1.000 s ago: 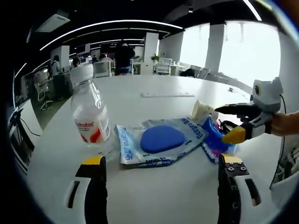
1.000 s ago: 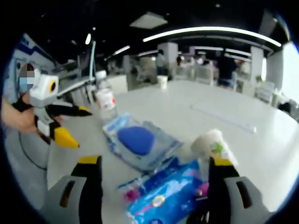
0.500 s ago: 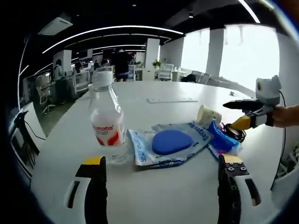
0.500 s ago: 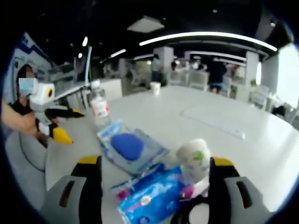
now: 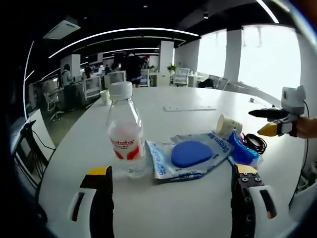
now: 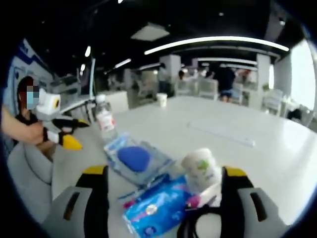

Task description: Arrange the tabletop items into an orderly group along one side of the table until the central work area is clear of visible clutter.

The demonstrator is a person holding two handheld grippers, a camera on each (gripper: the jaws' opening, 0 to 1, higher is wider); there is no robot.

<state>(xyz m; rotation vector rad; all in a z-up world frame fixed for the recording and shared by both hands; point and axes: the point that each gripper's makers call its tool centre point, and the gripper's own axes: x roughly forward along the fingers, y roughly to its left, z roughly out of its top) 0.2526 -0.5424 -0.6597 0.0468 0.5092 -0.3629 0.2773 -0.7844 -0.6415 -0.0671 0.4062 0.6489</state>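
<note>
On the white table (image 5: 198, 208) the clutter lies in a loose row: in the left gripper view a bottle (image 5: 125, 133) stands at 10 o'clock of centre, a clear pouch (image 5: 190, 154) with a blue pad inside lies just right of it, and at 3 o'clock sit a tipped paper cup (image 5: 228, 125), a blue pack (image 5: 241, 151) and a dark cable coil (image 5: 255, 142), all close together. The left gripper (image 5: 171, 186) hovers short of the bottle and pouch, jaws spread and empty. The right gripper (image 6: 161, 186) is likewise spread wide with nothing between its jaws; in its view the pack (image 6: 153, 208) and cup (image 6: 200, 168) lie just ahead, the coil (image 6: 198, 225) at 6 o'clock.

I judge this as the approach, with nothing yet gripped. Next, each gripper should probably close in on its nearest item, likely bottle on the left, pack or cup on the right. The tipped cup may roll; the bottle needs a square grip on its body.
</note>
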